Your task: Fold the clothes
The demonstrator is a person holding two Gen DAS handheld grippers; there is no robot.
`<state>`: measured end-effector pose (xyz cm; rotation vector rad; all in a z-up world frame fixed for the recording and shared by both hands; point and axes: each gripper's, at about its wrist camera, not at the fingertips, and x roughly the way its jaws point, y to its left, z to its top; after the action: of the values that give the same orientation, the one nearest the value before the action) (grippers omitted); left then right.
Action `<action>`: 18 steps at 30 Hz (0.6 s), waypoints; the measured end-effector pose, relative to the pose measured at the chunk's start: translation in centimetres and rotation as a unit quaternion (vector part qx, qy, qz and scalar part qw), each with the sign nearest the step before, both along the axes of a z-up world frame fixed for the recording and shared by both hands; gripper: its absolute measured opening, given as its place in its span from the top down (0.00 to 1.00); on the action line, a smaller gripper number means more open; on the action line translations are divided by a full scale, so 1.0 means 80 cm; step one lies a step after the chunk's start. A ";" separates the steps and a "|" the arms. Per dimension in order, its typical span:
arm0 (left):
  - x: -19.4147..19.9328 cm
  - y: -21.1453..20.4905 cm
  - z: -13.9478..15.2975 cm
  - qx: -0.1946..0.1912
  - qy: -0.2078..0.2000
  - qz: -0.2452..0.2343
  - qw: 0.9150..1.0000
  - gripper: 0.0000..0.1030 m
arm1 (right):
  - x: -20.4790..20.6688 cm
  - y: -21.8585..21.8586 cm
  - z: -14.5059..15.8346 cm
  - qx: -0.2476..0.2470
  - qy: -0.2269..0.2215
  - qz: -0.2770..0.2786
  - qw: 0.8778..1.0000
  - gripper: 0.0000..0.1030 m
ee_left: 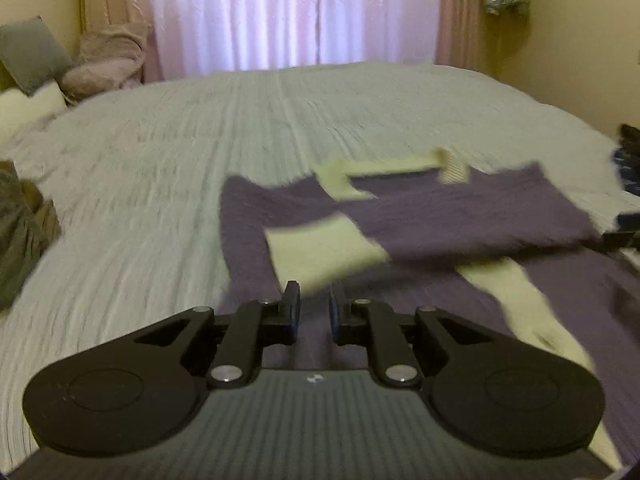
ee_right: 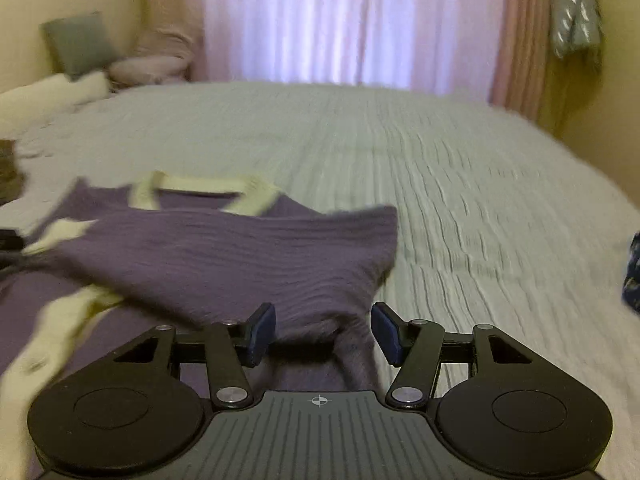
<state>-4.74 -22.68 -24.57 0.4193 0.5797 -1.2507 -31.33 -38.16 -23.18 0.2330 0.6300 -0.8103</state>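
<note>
A purple knit sweater (ee_left: pixel 460 220) with cream collar and cream cuffs lies on the pale bedspread (ee_left: pixel 180 152), its sleeves folded over the body. My left gripper (ee_left: pixel 314 304) hovers over its near left edge, jaws a little apart with nothing between them. In the right wrist view the sweater (ee_right: pixel 224 256) lies ahead and left. My right gripper (ee_right: pixel 323 328) is open, jaws wide, with a raised fold of the purple fabric between them, untouched by the pads. The frames are blurred.
Pillows (ee_left: pixel 36 52) and a bundled blanket (ee_left: pixel 108 60) sit at the far left by the pink curtain (ee_left: pixel 296 12). A grey-brown garment (ee_left: pixel 20 232) lies at the left edge. Dark blue clothes (ee_right: pixel 632 276) lie at the right bed edge.
</note>
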 end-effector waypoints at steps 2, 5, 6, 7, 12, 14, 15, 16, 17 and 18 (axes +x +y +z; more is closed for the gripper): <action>-0.015 0.037 -0.007 0.017 0.018 -0.004 1.000 0.87 | -0.010 0.034 -0.013 0.021 0.027 0.010 0.999 0.44; -0.041 0.096 -0.023 0.041 0.021 0.008 0.999 0.87 | -0.036 0.089 -0.035 0.041 0.059 0.009 0.997 0.44; -0.049 0.120 -0.026 0.043 0.029 0.017 0.999 0.87 | -0.047 0.107 -0.038 0.042 0.059 0.003 0.997 0.44; -0.056 0.142 -0.028 0.045 0.037 0.026 0.998 0.87 | -0.060 0.125 -0.038 0.047 0.057 -0.001 0.997 0.44; -0.099 0.220 -0.023 0.067 0.025 0.040 0.997 0.88 | -0.103 0.206 -0.030 0.051 0.074 -0.002 0.996 0.44; -0.111 0.237 -0.015 0.080 0.026 0.046 0.995 0.88 | -0.112 0.229 -0.025 0.051 0.088 -0.009 0.995 0.44; -0.115 0.244 -0.011 0.087 0.029 0.051 0.994 0.88 | -0.119 0.239 -0.024 0.060 0.090 -0.018 0.994 0.44; -0.119 0.249 -0.005 0.098 0.037 0.060 0.993 0.88 | -0.126 0.245 -0.023 0.074 0.088 -0.026 0.993 0.44; -0.123 0.255 0.002 0.110 0.046 0.073 0.990 0.88 | -0.130 0.250 -0.022 0.088 0.084 -0.035 0.992 0.44; -0.126 0.259 0.008 0.121 0.055 0.087 0.987 0.88 | -0.137 0.257 -0.018 0.096 0.080 -0.046 0.991 0.44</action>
<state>-14.84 -1.99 -23.90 0.4938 0.8502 -1.0441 -42.26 -17.61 -24.64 0.3781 0.8552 -0.8635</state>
